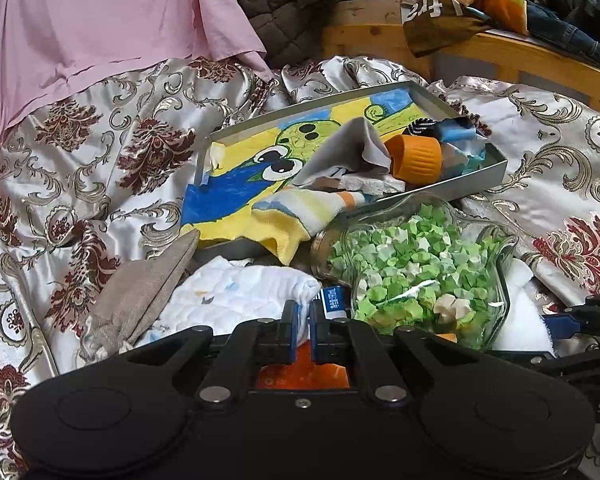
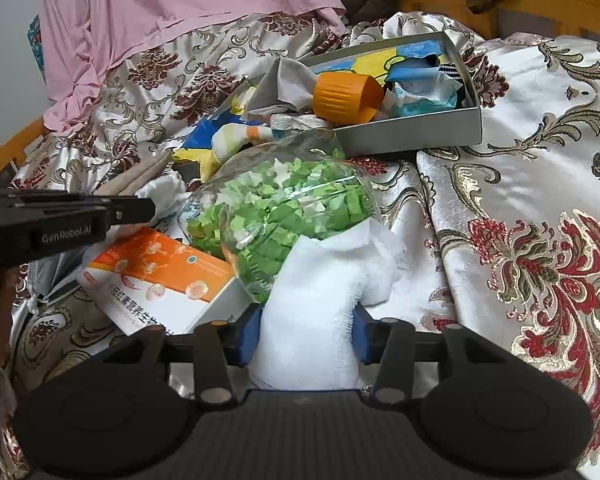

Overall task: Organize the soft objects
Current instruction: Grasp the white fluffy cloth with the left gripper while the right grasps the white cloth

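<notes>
A floral bedspread [image 2: 520,128] covers the bed. On it lies a metal tray [image 1: 476,178] of oddments, and a glass jar [image 2: 284,204] of green paper stars lies against the white cloth [image 2: 312,320]. The right gripper [image 2: 306,336] has its fingers clamped on that fluffy cloth; the left gripper [image 1: 305,332] has its fingers together over an orange box [image 2: 160,276].

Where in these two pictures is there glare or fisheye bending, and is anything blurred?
Left wrist view: dark rounded corners, wooden bed frame bows, satin bedspread shines softly. Right wrist view: bright glare washes out the bedspread and the white cloth; reflections streak the clear jar. Both stay reasonably sharp.
</notes>
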Demonstrator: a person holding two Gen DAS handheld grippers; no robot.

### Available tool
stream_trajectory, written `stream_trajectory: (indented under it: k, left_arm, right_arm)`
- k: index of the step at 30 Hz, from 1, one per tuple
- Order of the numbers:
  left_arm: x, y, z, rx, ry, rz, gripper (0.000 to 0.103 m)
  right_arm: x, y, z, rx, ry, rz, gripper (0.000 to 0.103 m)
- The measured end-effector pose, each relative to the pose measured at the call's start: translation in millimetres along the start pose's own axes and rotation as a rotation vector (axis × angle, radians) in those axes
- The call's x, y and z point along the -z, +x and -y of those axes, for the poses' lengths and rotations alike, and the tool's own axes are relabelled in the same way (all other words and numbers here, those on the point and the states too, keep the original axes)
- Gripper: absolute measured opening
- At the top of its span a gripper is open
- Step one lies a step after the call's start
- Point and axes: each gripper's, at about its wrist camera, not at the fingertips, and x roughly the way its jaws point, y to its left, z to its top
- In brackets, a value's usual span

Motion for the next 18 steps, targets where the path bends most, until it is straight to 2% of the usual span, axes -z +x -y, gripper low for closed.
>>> stream_trajectory:
  k: [2, 5, 10, 14, 16, 18]
  left_arm:
    - [1.4, -1.6, -0.5, 0.001, -0.009, -0.004, 0.004]
    - [2.8, -5.4, 0.6, -0.006, -0.007, -0.002, 0.004]
    - [0.9, -3.5, 3.4, -0.065, 0.029, -0.005, 0.005]
    - [-2.8, 3.6, 8.1, -0.114, 0.076, -0.016, 0.015]
    - [-4.1, 7.6, 11.8, -0.136, 0.105, -0.023, 0.016]
    - [-5.8, 10.9, 13.8, -0.144, 0.115, -0.026, 0.016]
  right_arm:
    - [-0.4, -0.8, -0.6, -0.009, 0.003, 0.000, 0.040]
    - [-1.5, -3.8, -1.1, -0.041, 0.013, -0.001, 0.024]
    - [-2.5, -6.2, -1.3, -0.049, 0.028, 0.007, 0.022]
    - [-3.3, -7.8, -0.8, -0.057, 0.042, 0.009, 0.019]
    - [-3.9, -8.8, 0.0, -0.067, 0.056, 0.008, 0.019]
    - [-4.4, -10.2, 0.5, -0.083, 0.071, 0.002, 0.014]
